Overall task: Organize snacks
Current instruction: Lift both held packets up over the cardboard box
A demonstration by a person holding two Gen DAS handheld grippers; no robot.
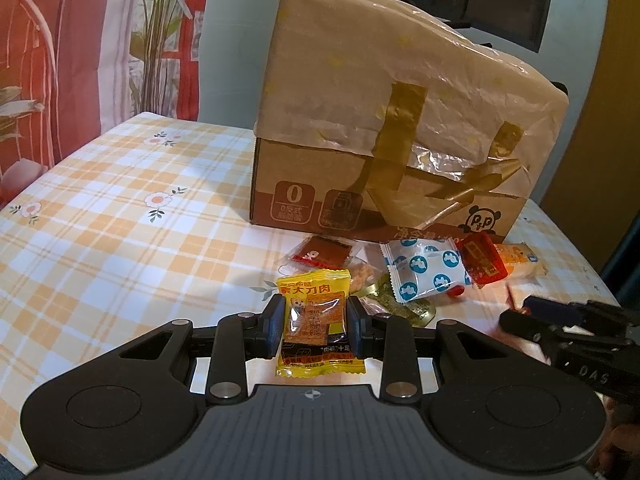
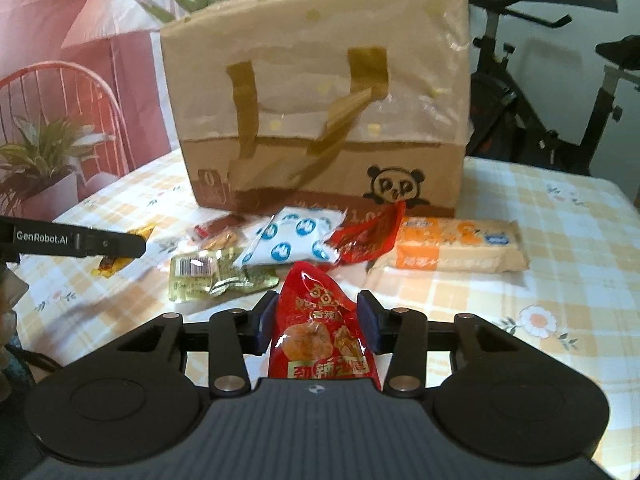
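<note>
Pick-up step: left tool [image 1: 316, 322] clamps yellow packet [image 1: 318, 328], right tool [image 2: 317, 322] clamps red packet [image 2: 320, 336]; next, carry both to the bag [image 2: 320, 92] ahead.

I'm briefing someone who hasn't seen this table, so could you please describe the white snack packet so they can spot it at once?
Start at the tall cardboard box on the checked tablecloth; a small heap of snacks lies at its foot. In the middle of that heap lies the white packet, the only one with a white wrapper printed with round blue spots.
</note>
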